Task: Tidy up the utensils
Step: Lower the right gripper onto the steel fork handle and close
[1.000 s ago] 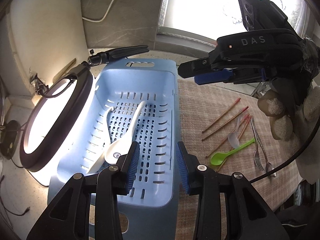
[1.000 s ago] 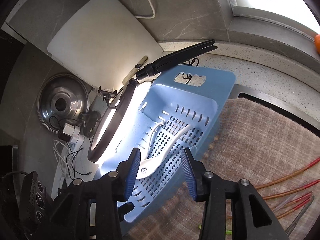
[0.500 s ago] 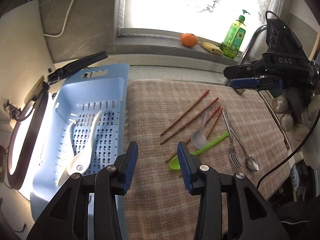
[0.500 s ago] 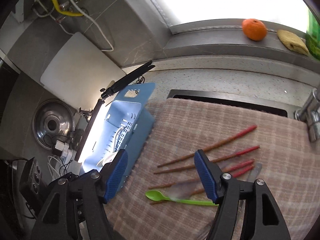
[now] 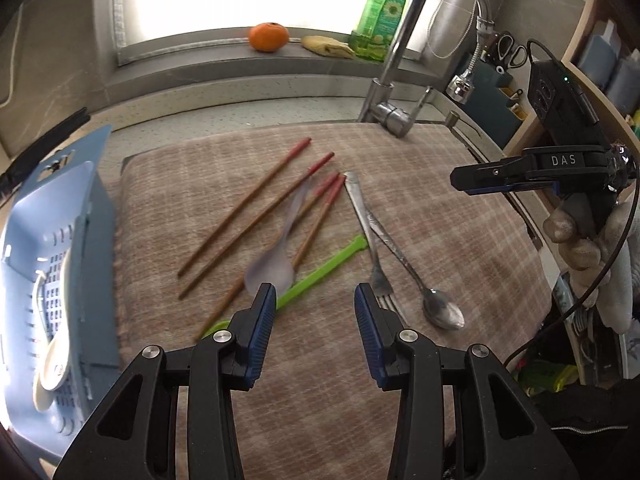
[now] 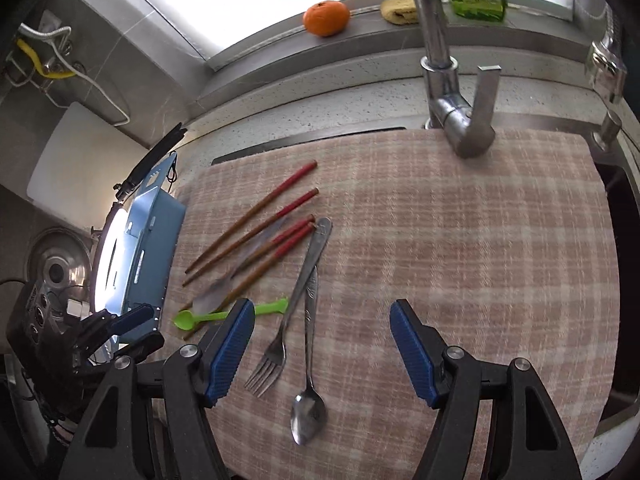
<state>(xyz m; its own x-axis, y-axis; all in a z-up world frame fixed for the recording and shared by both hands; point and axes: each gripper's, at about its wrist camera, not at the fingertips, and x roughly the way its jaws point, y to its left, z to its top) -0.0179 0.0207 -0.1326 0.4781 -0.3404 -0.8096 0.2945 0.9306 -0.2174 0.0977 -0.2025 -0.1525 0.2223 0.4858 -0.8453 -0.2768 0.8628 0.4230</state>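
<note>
Left gripper [image 5: 315,312] fingers parted, empty. Right gripper [image 6: 322,344] fingers wide apart, empty, above the fork [image 6: 280,344] and metal spoon [image 6: 308,404]. Chopsticks [image 6: 256,232] lie between fork and blue basket [image 6: 148,248].

Two wrist fisheyes above one checked mat [image 5: 440,216]

Both views look steeply down and toward the window. They share the chopsticks [image 6: 256,216], fork [image 6: 280,344] and faucet [image 5: 400,80]. The left view sits nearer the blue basket [image 5: 52,240].

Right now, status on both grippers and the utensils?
Left gripper open, empty. Right gripper open, empty, over fork and metal spoon. Chopsticks, green spoon loose on cloth. Nothing blocking.
</note>
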